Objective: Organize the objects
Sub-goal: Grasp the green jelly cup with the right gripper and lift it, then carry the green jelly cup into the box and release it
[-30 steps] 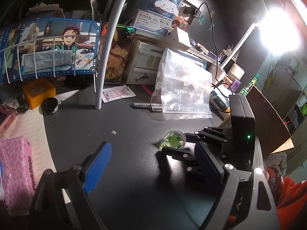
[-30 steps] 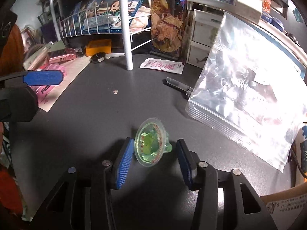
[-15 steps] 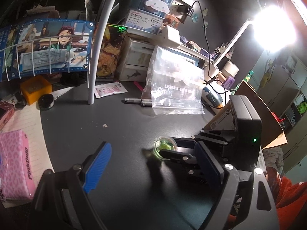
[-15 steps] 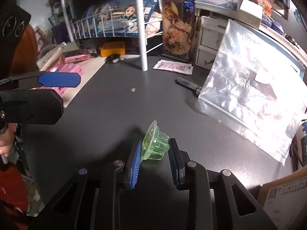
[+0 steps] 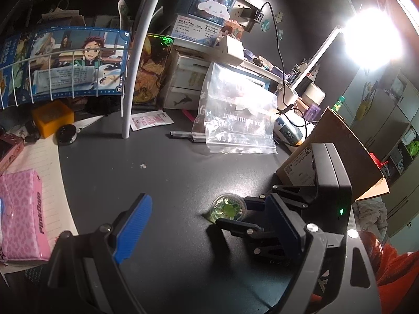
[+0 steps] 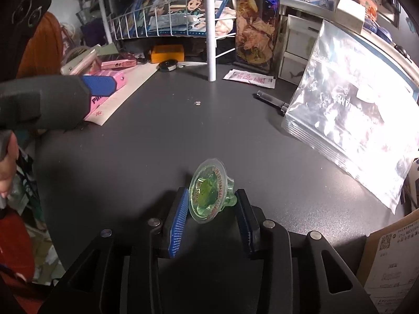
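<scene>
Jelly cup pinched over the desk

Our right gripper (image 6: 213,217) clamps the green jelly cup (image 6: 209,196), tilted on its side above the dark desk (image 6: 183,136); our left gripper (image 5: 209,233) hangs spread wide, holding nothing.

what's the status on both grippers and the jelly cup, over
Right gripper shut on green jelly cup, cup tilted on its side. Left gripper open, holding nothing. Dark desk ahead bare; zip bags off to the right.

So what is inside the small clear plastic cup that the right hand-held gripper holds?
The small clear plastic cup holds green jelly, seen through its printed film lid. The right hand-held gripper covers part of its sides, so its bottom is hidden.
</scene>
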Motion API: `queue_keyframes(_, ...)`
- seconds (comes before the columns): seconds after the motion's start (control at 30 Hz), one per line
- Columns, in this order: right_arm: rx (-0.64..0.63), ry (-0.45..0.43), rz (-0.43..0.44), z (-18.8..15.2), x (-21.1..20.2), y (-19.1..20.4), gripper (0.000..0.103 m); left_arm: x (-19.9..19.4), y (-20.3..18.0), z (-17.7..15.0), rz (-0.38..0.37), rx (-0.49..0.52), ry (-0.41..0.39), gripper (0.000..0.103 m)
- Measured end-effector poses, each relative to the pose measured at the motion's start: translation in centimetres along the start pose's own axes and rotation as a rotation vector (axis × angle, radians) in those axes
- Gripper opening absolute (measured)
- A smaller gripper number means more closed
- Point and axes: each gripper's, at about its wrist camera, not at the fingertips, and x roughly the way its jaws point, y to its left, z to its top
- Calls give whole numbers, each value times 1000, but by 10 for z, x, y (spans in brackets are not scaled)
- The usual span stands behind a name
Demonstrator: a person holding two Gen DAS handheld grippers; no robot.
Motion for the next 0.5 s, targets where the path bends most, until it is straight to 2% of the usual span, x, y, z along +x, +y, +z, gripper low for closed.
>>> queue_keyframes(0.1,-33,-10,-24,-2,-3,6,29,1,-1,-1,4,4,12,86)
queue_keyframes(0.27,-18,-27,4,-2,-14,6,23,-2,-7,-5,-16,16,29,86)
queue_keyframes(0.5,-12,-81,45,-3,-42,16,21,-9,-19,-9,-59,24,38,86)
